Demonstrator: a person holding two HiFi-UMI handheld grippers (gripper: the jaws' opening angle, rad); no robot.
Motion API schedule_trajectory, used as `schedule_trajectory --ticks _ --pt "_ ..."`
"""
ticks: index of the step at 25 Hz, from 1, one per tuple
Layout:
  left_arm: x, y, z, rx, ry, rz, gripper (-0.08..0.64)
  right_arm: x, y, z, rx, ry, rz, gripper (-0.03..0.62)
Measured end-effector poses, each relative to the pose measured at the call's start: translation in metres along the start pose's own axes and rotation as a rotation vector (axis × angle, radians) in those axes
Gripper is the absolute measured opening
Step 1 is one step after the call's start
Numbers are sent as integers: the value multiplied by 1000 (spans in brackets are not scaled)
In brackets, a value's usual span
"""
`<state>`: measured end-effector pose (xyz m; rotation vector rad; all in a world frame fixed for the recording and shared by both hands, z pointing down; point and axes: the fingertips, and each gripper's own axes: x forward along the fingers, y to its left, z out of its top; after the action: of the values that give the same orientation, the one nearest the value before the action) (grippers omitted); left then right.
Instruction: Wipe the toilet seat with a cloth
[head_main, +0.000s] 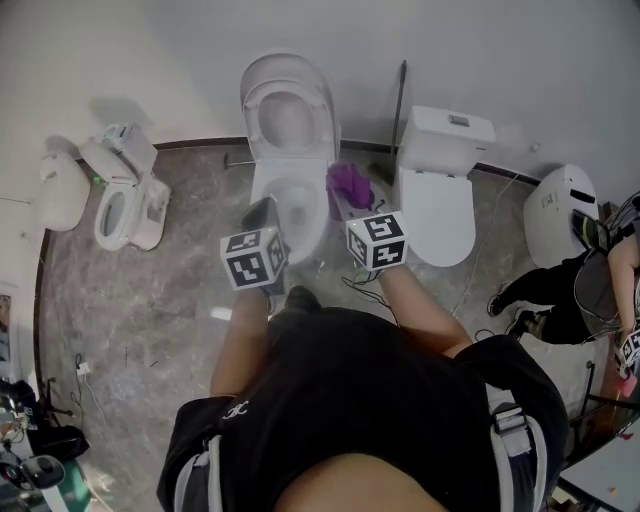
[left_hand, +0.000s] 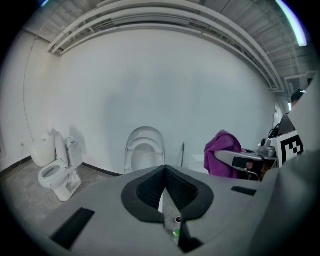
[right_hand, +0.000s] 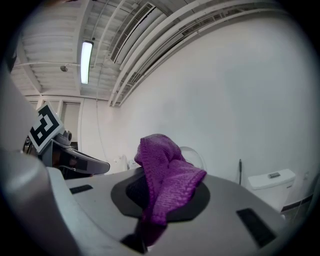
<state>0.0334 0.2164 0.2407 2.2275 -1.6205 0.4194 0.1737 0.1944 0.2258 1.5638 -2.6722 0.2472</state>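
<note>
The middle toilet (head_main: 288, 190) stands against the wall with its seat and lid (head_main: 288, 108) raised; the left gripper view shows that raised seat (left_hand: 144, 151) straight ahead. A purple knitted cloth (head_main: 349, 185) hangs from my right gripper (head_main: 347, 203), which is shut on it just right of the bowl. The cloth (right_hand: 167, 182) drapes over the right gripper's (right_hand: 162, 197) pads. My left gripper (head_main: 263, 212) hovers at the bowl's front left, shut with nothing in it; its black pads meet (left_hand: 164, 170). The two grippers are side by side, and the cloth (left_hand: 223, 150) shows at the right of the left gripper view.
A small toilet (head_main: 125, 195) stands at the left, and a white toilet with its lid down (head_main: 440, 190) at the right. A thin pole (head_main: 400, 100) leans on the wall between the toilets. A white round fixture (head_main: 560, 210) and another person (head_main: 565, 295) are at the far right.
</note>
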Motion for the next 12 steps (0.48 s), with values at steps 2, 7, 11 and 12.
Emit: schedule_trajectory --ticks 2,7,11,12 --pt "14 15 6 -6 5 -9 9 22 -3 0 -7 17 -14 55" --pt "55 58 30 -18 9 -22 9 82 -15 8 -24 36 -49 55" --pt "85 100 50 -28 16 -37 9 135 -21 13 -28 59 -88 55" --pt "92 110 53 -31 18 -41 9 148 -20 14 -35 67 -94 55"
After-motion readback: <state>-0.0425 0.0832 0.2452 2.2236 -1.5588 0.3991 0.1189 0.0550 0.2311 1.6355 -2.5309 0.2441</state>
